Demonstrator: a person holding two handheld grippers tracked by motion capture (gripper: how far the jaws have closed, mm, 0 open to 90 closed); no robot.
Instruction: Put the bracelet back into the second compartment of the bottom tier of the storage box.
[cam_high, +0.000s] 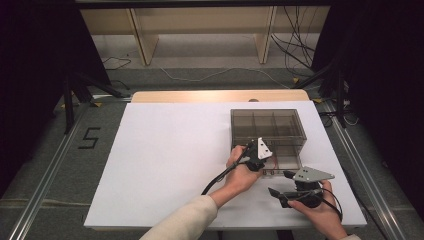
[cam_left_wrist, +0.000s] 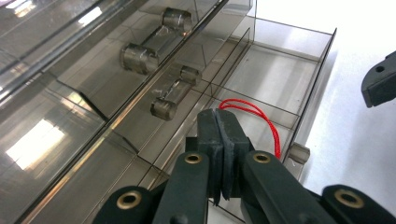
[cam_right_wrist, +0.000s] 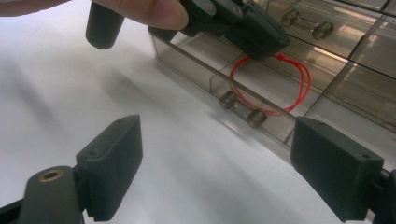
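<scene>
Left tool (cam_right_wrist: 261, 44) clenched on red cord (cam_right_wrist: 299, 88) over open drawer (cam_left_wrist: 280, 79); right tool (cam_right_wrist: 219, 172) released, idle; best lowered fully into compartment before letting go

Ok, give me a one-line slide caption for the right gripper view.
Left tool holds a red string loop over the open drawer; right tool waits open.

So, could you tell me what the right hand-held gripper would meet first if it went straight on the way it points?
Probably the front wall of the pulled-out drawer holding the red string loop; the right hand-held gripper stands open over bare white table, though depth is uncertain.
</scene>
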